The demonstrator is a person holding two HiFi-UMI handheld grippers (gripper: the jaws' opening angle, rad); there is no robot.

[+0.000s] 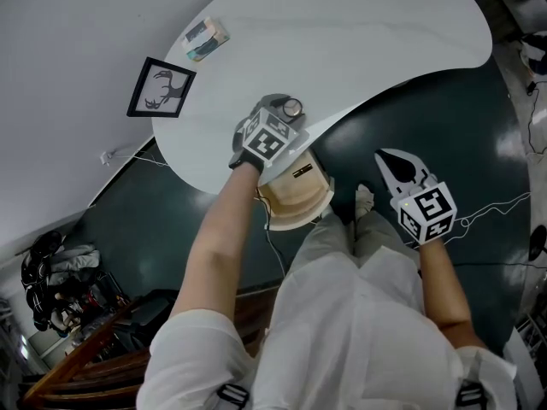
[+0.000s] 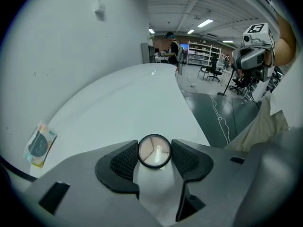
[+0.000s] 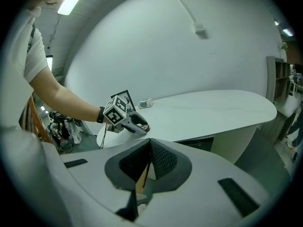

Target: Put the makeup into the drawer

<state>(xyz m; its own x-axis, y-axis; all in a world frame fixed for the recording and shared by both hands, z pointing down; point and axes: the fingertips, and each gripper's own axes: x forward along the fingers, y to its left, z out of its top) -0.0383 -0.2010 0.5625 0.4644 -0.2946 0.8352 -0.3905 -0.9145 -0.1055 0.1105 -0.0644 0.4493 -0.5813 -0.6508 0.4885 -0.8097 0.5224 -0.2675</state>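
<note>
**Compact at the worktop edge, drawer open**

The small round makeup compact (image 2: pixel 154 151), black-rimmed with a pale glossy lid, lies flat, lid up, near the front edge of the white worktop (image 1: pixel 367 32). The left claw's (image 1: pixel 291 109) pads touch its rim on both sides. The light wooden curved-front drawer (image 1: pixel 295 199) stands pulled open just below that edge.

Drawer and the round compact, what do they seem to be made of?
Drawer: looks like pale unpainted wood, matte, by its tan colour. Round compact: dark rim, probably plastic; glossy lid, clear or mirrored, since it shows reflections.
</note>
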